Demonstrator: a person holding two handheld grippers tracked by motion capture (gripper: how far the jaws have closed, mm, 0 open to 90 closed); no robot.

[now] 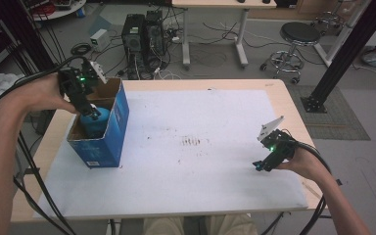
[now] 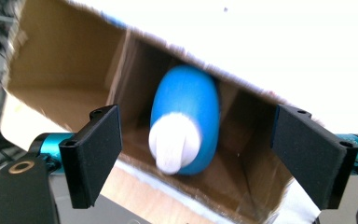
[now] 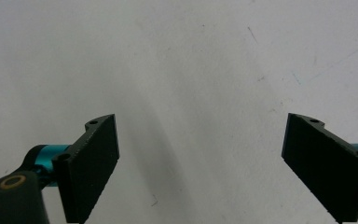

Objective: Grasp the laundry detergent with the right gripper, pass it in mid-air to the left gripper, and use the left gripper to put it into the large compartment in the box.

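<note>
Below the spread left gripper (image 2: 193, 154), a blue bottle (image 2: 186, 123) lies inside the cardboard box (image 1: 120, 120); right gripper (image 3: 200, 165) spread over white table (image 1: 200, 142).

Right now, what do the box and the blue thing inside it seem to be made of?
Box: cardboard, printed glossy blue outside, raw matte brown inside with rough edges in the left gripper view.

Blue object: probably smooth plastic, rounded and evenly coloured, with a white, matte end. It's blurred, so rubber or foam can't be ruled out.

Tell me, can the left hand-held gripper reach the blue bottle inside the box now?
Probably yes: the left hand-held gripper is open above the box, and nothing covers the bottle.
</note>
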